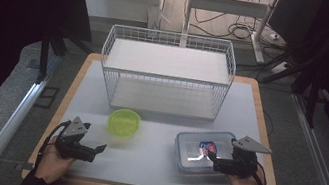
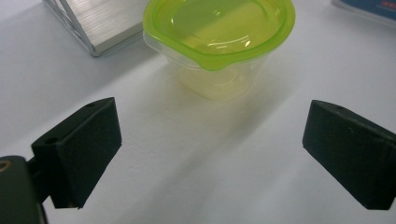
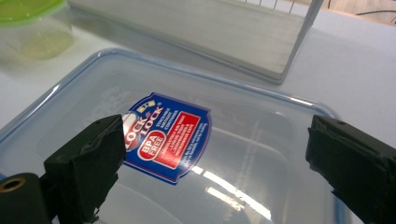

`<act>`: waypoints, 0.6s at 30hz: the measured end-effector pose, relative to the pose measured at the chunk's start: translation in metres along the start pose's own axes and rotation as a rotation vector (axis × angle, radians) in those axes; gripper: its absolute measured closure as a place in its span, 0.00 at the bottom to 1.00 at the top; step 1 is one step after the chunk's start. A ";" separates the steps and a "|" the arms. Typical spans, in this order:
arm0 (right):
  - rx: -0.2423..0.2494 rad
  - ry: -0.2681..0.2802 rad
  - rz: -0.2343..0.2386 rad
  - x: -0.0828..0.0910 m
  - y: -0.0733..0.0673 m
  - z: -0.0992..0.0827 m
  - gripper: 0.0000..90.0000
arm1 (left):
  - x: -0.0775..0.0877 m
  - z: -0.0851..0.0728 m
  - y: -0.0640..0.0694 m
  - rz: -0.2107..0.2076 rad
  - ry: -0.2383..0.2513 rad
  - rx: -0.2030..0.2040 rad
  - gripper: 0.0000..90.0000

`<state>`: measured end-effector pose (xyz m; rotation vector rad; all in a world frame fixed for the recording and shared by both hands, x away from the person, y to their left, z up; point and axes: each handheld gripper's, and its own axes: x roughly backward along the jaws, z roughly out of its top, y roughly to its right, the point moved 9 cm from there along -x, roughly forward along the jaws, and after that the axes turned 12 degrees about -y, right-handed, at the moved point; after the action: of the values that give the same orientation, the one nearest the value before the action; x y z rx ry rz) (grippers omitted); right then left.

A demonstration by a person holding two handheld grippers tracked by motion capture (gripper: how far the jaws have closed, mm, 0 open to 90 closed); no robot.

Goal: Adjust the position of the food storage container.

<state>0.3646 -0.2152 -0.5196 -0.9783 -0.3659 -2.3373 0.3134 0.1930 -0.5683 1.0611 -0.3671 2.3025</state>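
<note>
Green-lidded clear tub (image 2: 218, 44) upright; left gripper (image 2: 210, 154) spread wide, empty.

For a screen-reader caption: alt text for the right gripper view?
The right gripper, jaws open, hovers over a clear box lid with a blue and red label. Behind are a wire rack and a green-lidded tub.
</note>
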 end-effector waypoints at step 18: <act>0.000 -0.014 -0.020 -0.004 0.003 -0.002 0.05 | 0.008 0.005 0.003 -0.027 0.035 0.022 0.17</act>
<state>0.3676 -0.2169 -0.5241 -0.9954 -0.3836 -2.3496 0.3106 0.1911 -0.5592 1.0292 -0.3124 2.3034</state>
